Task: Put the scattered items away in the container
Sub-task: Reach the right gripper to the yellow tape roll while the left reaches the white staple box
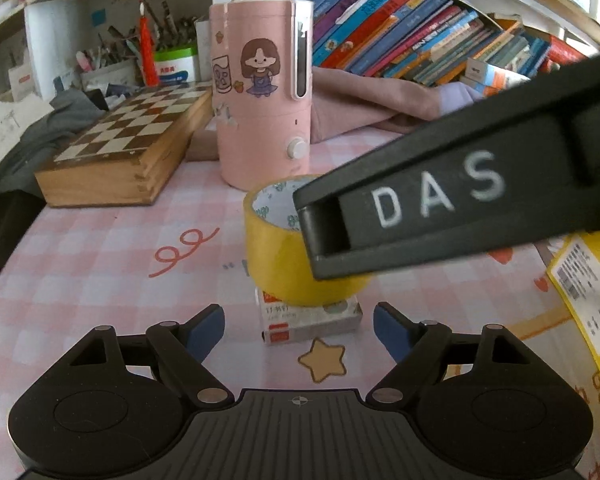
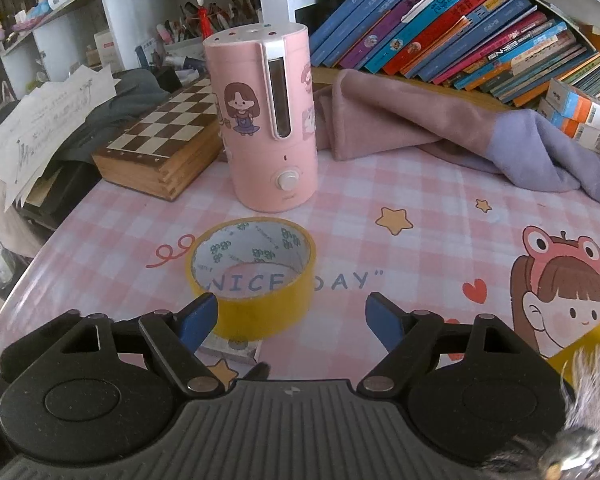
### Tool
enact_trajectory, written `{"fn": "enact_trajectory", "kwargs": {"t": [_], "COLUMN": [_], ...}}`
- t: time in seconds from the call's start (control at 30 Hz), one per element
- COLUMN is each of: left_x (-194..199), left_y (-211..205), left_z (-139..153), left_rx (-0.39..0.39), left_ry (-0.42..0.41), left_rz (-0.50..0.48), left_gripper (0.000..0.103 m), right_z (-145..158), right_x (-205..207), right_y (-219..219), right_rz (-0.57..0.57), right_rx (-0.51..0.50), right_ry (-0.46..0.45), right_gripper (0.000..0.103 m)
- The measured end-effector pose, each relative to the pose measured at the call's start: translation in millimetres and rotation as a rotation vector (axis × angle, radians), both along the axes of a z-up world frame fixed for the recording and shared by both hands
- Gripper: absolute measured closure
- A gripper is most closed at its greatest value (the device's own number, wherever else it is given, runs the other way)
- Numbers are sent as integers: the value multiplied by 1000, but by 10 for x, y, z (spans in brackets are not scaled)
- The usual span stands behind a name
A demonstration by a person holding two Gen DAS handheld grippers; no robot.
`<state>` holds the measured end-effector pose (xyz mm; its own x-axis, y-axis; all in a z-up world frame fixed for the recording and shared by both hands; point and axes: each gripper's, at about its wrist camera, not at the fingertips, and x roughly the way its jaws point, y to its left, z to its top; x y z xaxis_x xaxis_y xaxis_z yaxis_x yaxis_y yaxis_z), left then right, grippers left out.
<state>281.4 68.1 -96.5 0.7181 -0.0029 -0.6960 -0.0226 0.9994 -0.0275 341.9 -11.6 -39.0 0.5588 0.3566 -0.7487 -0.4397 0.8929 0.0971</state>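
Here we see round yellow tape roll (image 2: 252, 276) resting on small white cardboard box (image 1: 310, 322), mid pink checked table (image 2: 420, 208). Left gripper (image 1: 299, 322) and right gripper (image 2: 291, 316) both spread, pinching nothing.

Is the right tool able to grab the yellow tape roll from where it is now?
Probably yes. The right tool is open and empty, and the tape roll sits on a small box just ahead, nearer its left finger. Nothing blocks the way.

Pink humidifier (image 2: 266, 128) beside chessboard box (image 2: 162, 142) (books (image 2: 460, 24) shelved behind).
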Motion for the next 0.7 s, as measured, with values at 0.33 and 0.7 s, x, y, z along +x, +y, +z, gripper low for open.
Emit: {"fn": "enact_trajectory", "kwargs": {"t": [0.33, 0.7], "left_x": [-48, -536], "left_y": [98, 493], "left_z": [6, 243], "left_rx": [-17, -17], "left_ry": [-6, 30], "left_rz": [-49, 9], "left_gripper": [47, 47], "right_z": [-29, -139], "right_x": [89, 200], "right_y": [52, 387], "right_rz": [22, 69], "right_rx": [14, 14], "right_ry": [20, 49], "right_gripper": [18, 13]}}
